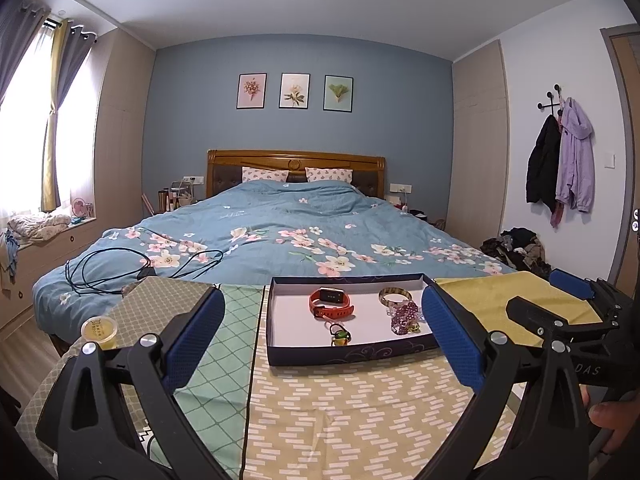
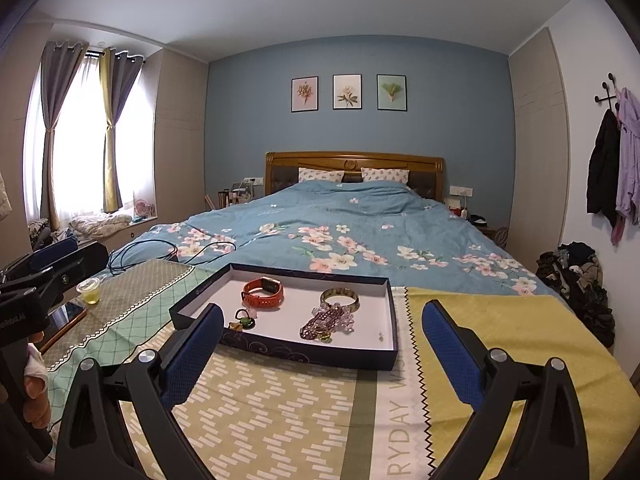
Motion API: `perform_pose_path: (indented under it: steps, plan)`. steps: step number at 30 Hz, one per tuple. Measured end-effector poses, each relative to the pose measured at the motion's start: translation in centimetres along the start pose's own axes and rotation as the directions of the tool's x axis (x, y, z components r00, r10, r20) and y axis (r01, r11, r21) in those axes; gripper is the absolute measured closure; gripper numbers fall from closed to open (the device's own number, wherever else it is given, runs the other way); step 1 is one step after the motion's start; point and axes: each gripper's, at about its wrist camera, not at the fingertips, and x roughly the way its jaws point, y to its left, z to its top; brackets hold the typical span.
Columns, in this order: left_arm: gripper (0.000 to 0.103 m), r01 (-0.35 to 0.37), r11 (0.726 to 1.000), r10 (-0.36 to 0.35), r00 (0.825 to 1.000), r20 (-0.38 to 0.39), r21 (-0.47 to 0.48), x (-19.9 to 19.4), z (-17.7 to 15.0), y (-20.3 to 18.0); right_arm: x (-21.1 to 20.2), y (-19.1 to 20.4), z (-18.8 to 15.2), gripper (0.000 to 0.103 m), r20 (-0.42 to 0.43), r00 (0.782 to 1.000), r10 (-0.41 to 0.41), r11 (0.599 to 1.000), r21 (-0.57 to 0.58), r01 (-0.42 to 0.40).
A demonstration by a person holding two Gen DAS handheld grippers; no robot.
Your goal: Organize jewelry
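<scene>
My left tongs (image 1: 322, 320) and right tongs (image 2: 322, 334) both stand apart, empty, short of the box lid (image 2: 280, 350) on the bench. Inside, left to right: one small charm (image 2: 244, 320), one orange smartwatch (image 2: 263, 293), one beaded bracelet (image 2: 326, 320), one bangle (image 2: 339, 296). Beads judged slippery, limp; bangle rigid, take its rim.

Cloth-covered worktop (image 2: 280, 412) carrying a dark tray (image 2: 280, 350); left of the tray, a small yellow cup (image 2: 89, 291) and a phone (image 2: 66, 316).
</scene>
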Motion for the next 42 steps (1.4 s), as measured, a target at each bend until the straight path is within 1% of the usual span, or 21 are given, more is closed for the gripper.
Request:
perform_pose_path:
  steps: [5,9,13,15,29,42]
  plan:
    - [0.006,0.008,1.000,-0.008,1.000,0.002,-0.003,-0.3,0.0,-0.2,-0.7,0.0,0.2,0.007,0.036,0.999,-0.012,1.000,0.001,0.012]
    - [0.006,0.014,1.000,-0.014,1.000,0.008,-0.002,-0.5,0.0,-0.2,-0.7,0.0,0.1,0.007,0.040,0.999,-0.012,1.000,0.002,0.012]
    - [0.006,-0.007,1.000,0.006,1.000,0.029,0.000,-0.4,0.0,-0.1,-1.2,0.0,0.2,0.007,0.084,0.996,-0.016,1.000,0.006,0.016]
    - [0.006,-0.010,1.000,0.010,0.999,0.031,-0.003,-0.1,0.0,0.0,-1.2,0.0,0.3,0.007,0.091,0.996,-0.018,1.000,0.005,0.017]
    - [0.006,-0.007,1.000,0.007,0.999,0.032,-0.009,0.6,-0.5,0.1,-0.9,0.0,0.2,0.007,0.086,0.996,-0.018,1.000,0.009,0.018]
    - [0.006,-0.005,1.000,0.005,0.999,0.033,-0.007,0.6,-0.5,0.0,-0.9,-0.2,0.1,0.007,0.090,0.996,-0.017,1.000,0.012,0.016]
